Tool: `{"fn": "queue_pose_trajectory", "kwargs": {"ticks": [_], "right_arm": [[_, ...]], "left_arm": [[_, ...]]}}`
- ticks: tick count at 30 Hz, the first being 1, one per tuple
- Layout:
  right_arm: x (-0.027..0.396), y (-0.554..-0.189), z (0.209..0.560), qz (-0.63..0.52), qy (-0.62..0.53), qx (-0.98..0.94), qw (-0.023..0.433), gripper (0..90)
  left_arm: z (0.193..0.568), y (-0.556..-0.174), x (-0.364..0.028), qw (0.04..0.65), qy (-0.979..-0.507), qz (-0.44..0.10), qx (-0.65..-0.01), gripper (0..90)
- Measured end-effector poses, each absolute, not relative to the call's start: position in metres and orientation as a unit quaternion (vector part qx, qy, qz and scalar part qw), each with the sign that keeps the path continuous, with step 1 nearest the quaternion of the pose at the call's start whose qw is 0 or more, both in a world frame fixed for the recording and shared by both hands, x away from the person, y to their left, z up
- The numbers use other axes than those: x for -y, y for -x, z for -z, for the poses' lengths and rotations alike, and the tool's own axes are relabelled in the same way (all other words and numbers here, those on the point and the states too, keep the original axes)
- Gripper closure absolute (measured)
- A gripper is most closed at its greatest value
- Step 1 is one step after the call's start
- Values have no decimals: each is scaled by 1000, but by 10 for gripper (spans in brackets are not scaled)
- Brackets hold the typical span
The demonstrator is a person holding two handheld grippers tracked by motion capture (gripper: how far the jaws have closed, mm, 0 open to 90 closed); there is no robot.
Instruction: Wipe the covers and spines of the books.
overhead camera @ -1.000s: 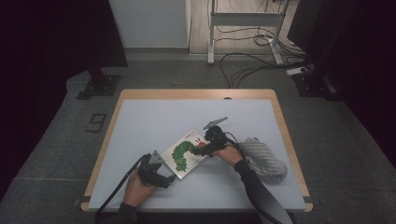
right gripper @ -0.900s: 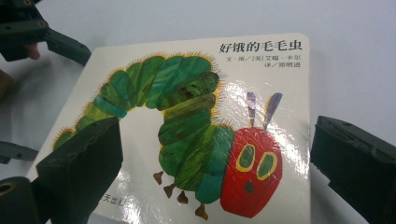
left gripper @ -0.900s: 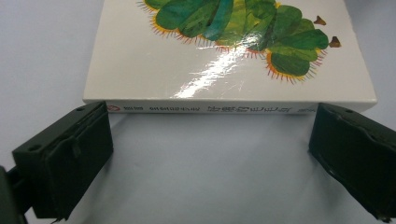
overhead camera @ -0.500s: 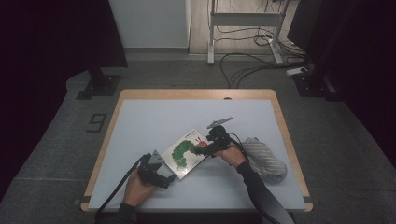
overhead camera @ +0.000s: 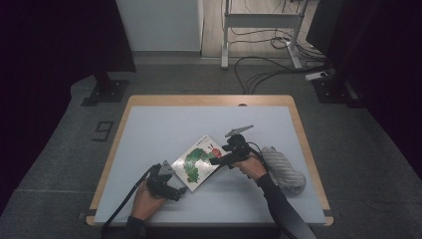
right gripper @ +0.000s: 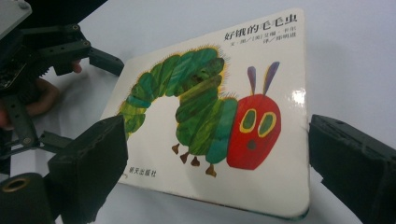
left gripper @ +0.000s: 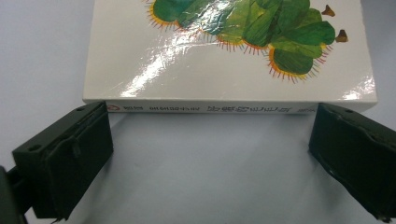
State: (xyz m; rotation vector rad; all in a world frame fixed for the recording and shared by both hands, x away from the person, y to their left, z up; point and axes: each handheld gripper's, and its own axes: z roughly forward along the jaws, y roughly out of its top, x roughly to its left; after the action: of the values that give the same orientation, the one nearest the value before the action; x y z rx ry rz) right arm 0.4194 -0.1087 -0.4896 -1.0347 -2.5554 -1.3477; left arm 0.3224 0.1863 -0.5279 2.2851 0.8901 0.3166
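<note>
Fingers, left gripper (left gripper: 210,154): standing spread wide, one black pad (left gripper: 70,158) at each end of the book's spine, pinching nothing; whether they are brushing the spine corners is not clear.
Fingers, right gripper (right gripper: 219,172): also standing spread, the pads (right gripper: 88,168) sitting on either side of the book's near edge without closing on it; the cover is showing between them.
Book (overhead camera: 200,162): lying flat on the table, cover up, showing a green caterpillar with a red head and Chinese lettering in the corner; it is sitting slightly toward the person's side of the table's middle, turned at an angle.
Left gripper, high view (overhead camera: 180,191): resting at the book's near-left corner, held in the person's left hand (overhead camera: 147,201), its cable trailing off the table's front edge away from the book.
Right gripper, high view (overhead camera: 215,161): sitting at the book's right edge, by the red head, held in the right hand (overhead camera: 251,167).
Grey cloth bundle (overhead camera: 281,168): lying just right of the book, beyond the right hand.
Table (overhead camera: 164,124): pale top with a wooden rim, carrying the book.
</note>
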Motion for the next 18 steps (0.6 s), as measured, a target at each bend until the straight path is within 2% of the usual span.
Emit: {"fn": "queue_pose_trajectory", "kwargs": {"ticks": [18], "right_arm": [[113, -420, 483, 422, 323, 846, 40, 171]], "left_arm": [[528, -322, -186, 328, -873, -121, -340, 0]]}}
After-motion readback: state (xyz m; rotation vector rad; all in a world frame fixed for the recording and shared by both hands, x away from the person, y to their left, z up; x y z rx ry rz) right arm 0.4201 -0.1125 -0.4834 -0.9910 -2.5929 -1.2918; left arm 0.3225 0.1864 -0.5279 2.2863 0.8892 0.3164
